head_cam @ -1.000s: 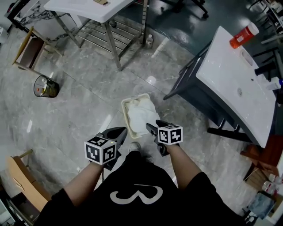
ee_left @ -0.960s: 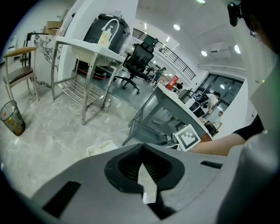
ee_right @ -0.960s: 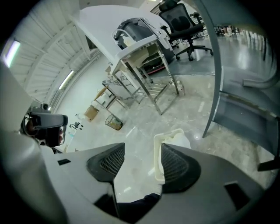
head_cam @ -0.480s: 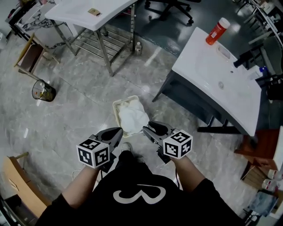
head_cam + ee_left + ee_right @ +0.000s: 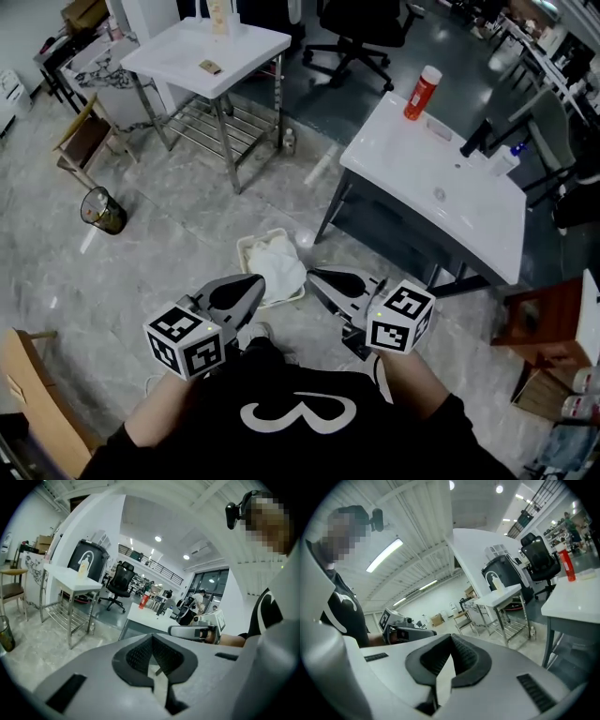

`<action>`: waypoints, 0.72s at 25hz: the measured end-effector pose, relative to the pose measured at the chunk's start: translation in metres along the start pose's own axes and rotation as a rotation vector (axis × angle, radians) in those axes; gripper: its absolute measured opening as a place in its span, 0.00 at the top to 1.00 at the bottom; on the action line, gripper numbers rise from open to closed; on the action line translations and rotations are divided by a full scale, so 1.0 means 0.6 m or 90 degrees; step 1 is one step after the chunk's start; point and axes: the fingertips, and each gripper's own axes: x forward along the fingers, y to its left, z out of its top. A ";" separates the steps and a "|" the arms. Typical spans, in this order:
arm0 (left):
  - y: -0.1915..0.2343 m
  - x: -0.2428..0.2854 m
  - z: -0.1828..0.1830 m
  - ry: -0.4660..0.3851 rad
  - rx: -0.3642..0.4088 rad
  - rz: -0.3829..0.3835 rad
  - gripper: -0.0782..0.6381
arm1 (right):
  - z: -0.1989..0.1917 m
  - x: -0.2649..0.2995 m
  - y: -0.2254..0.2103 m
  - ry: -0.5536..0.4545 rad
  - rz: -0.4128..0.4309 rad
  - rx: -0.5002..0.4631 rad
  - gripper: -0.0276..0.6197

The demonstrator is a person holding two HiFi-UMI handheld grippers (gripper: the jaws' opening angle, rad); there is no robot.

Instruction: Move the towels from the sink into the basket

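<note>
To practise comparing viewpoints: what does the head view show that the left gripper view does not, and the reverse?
Only the head view: the basket on the floor, white towels in it. Only the left gripper view: ceiling lights and a balcony railing. Both: the red bottle on the white sink unit, and the black office chair.

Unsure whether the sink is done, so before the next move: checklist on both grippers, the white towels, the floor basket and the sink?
1. Left gripper empty: ok, jaws together, nothing between them.
2. Right gripper empty: ok, jaws have just closed on nothing.
3. Crumpled white towels inside the cream rectangular plastic basket on the floor: ok.
4. White sink top on its dark stand free of towels: ok, none visible.
5. Basket sitting level: ok.
</note>
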 end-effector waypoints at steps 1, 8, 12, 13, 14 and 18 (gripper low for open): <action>-0.019 -0.013 0.013 -0.013 0.011 -0.004 0.88 | 0.012 -0.010 0.018 -0.005 0.003 -0.016 0.95; -0.137 -0.090 0.090 -0.095 0.091 -0.027 0.88 | 0.098 -0.083 0.136 -0.058 0.023 -0.116 0.95; -0.193 -0.111 0.118 -0.125 0.138 -0.045 0.88 | 0.138 -0.119 0.180 -0.090 0.026 -0.163 0.95; -0.204 -0.116 0.121 -0.129 0.145 -0.048 0.88 | 0.144 -0.127 0.189 -0.097 0.026 -0.168 0.95; -0.214 -0.121 0.122 -0.131 0.151 -0.052 0.88 | 0.146 -0.135 0.198 -0.101 0.026 -0.172 0.95; -0.237 -0.134 0.122 -0.139 0.166 -0.061 0.88 | 0.146 -0.149 0.219 -0.103 0.018 -0.193 0.95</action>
